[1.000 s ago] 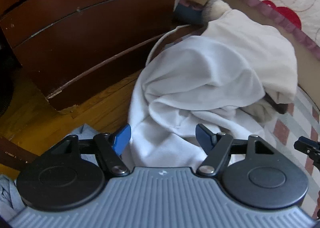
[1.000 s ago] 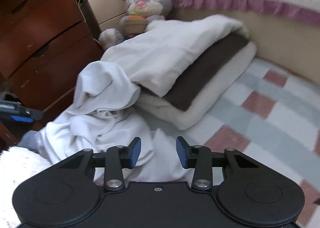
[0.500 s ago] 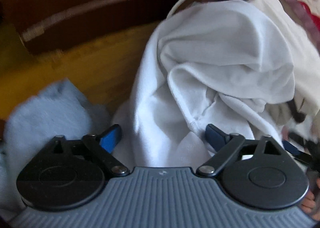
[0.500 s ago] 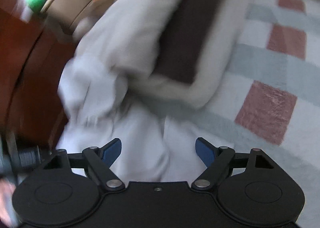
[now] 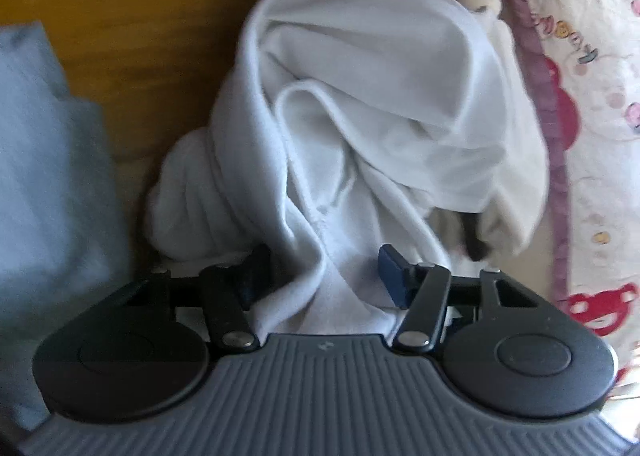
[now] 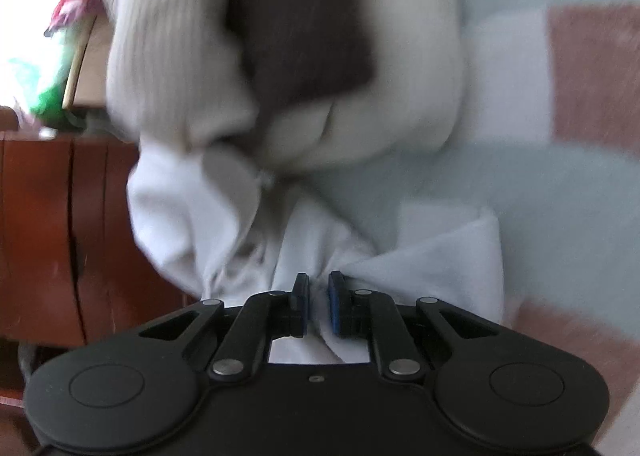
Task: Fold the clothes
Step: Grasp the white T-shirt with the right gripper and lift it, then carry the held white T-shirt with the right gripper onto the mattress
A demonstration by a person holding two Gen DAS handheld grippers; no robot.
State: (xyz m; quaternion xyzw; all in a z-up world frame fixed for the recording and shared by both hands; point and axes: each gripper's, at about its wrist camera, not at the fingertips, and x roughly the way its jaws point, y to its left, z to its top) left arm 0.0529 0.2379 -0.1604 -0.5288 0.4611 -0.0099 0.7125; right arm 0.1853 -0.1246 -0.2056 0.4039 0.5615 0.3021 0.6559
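Your right tool [image 6: 318, 306] is closing, pinching the white garment [image 6: 420, 256] beside the folded stack [image 6: 300, 36]. Your left tool [image 5: 320, 276], half-spread and closing, straddles a fold. It's light, limp; grab hems.

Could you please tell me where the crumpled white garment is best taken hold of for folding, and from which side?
Probably at its loose lower edge, from the near side. The white garment is bunched higher up, but free cloth hangs toward both tools: the right tool is closing on a pinched fold, the left tool closing around another.
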